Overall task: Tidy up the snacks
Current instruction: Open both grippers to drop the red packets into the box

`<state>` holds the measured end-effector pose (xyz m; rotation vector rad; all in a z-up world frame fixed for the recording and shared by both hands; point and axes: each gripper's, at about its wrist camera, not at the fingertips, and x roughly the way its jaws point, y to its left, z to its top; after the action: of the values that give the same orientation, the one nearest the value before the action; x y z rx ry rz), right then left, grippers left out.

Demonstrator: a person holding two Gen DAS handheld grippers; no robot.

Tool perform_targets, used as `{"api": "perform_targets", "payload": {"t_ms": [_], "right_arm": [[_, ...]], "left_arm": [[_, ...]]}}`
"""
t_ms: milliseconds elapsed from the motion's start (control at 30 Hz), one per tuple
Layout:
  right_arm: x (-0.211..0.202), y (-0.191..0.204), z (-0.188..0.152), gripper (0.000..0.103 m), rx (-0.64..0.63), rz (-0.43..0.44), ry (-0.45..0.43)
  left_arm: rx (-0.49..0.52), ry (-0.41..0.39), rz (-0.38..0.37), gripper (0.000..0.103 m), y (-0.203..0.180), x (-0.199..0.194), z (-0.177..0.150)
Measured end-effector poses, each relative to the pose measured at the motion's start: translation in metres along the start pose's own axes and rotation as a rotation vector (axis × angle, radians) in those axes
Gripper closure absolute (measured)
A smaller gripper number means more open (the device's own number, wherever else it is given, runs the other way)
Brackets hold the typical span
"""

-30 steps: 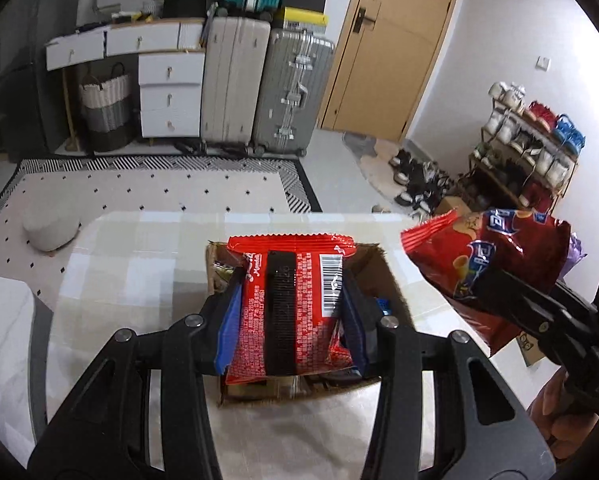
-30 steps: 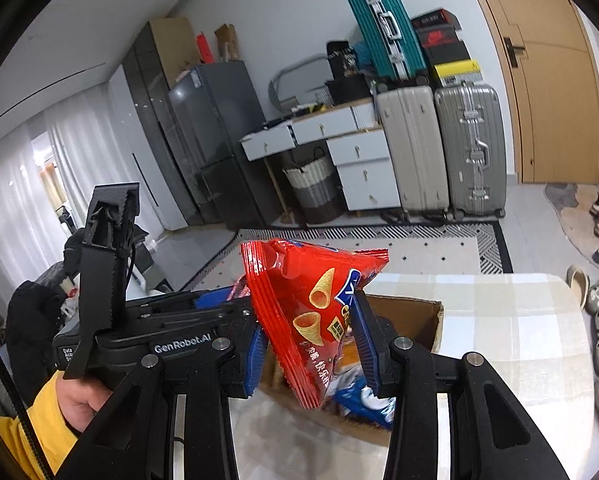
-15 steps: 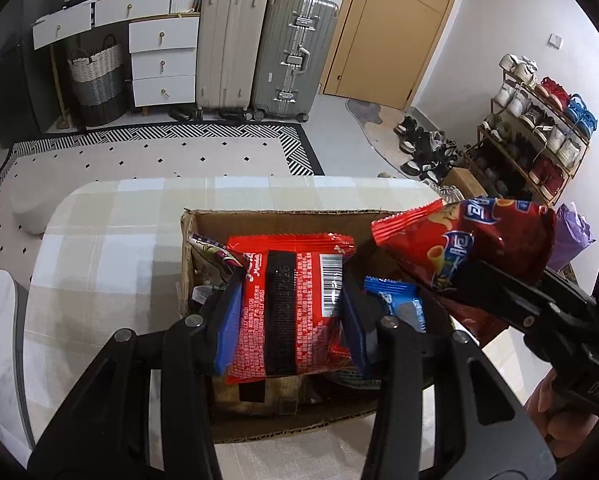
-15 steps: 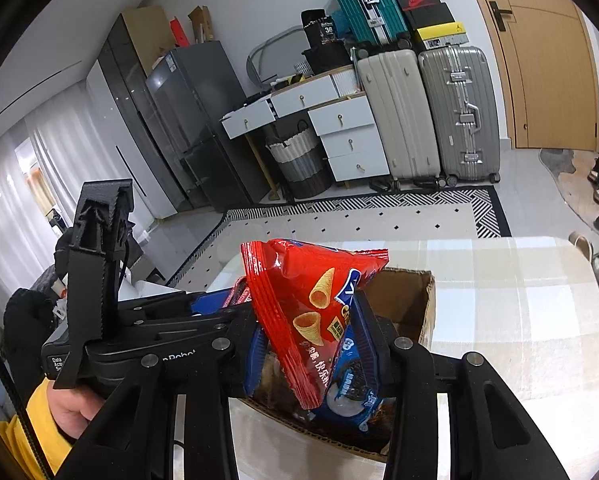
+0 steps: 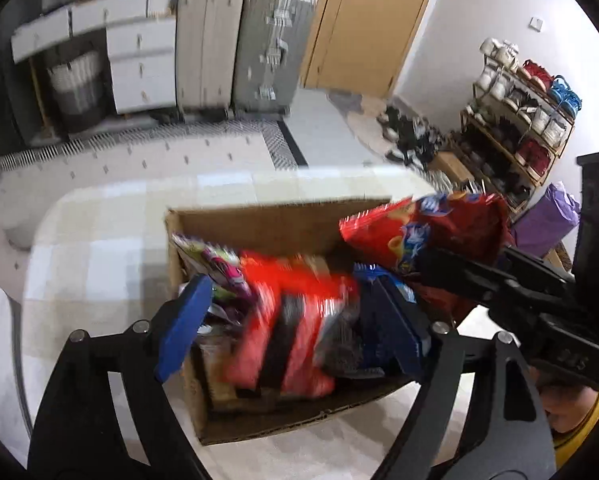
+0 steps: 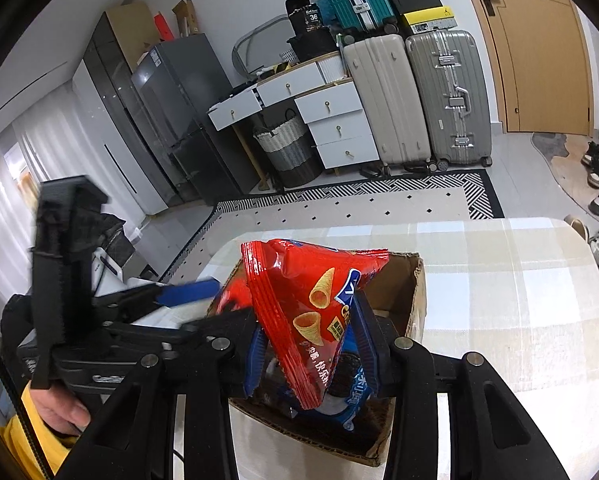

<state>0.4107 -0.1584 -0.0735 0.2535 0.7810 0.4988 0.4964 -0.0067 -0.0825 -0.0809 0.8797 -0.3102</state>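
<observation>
An open cardboard box (image 5: 275, 224) stands on the checked table (image 5: 99, 248). My left gripper (image 5: 291, 320) is open over the box; the red packet with a black stripe (image 5: 287, 336), blurred, lies between its spread blue pads inside the box. My right gripper (image 6: 311, 344) is shut on a red bag of cone chips (image 6: 311, 300) and holds it above the box (image 6: 413, 280); the bag also shows in the left wrist view (image 5: 427, 232). Blue cookie packs (image 6: 351, 400) and a pink and green packet (image 5: 215, 260) lie in the box.
Suitcases (image 6: 419, 96) and white drawers (image 6: 335, 120) stand at the far wall past a patterned rug (image 6: 359, 208). A shoe rack (image 5: 523, 120) stands at the right. A purple bag (image 5: 547, 220) sits beyond the table's right side.
My left gripper has opened and let go of the red striped packet, which has dropped into the box. My right gripper has moved nearer over the box with the chip bag.
</observation>
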Motion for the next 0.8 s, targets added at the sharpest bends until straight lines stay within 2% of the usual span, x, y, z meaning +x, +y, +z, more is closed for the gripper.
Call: {"api": "perform_targets", "payload": {"t_ms": [133, 400, 567, 800], "right_arm": [[0.004, -0.001, 0.000, 0.063, 0.004, -0.012, 0.016], [0.011, 0.005, -0.003, 0.063, -0.019, -0.019, 0.047], [0.019, 0.009, -0.004, 0.063, -0.031, -0.027, 0.074], [0.024, 0.014, -0.005, 0.061, -0.056, -0.045, 0.082]], "left_arm": [[0.006, -0.006, 0.050, 0.022, 0.003, -0.002, 0.002], [-0.056, -0.003, 0.071, 0.022, 0.029, -0.008, -0.002], [-0.050, -0.034, 0.099, 0.022, 0.030, -0.022, -0.014], [-0.049, -0.033, 0.108, 0.022, 0.025, -0.038, -0.021]]}}
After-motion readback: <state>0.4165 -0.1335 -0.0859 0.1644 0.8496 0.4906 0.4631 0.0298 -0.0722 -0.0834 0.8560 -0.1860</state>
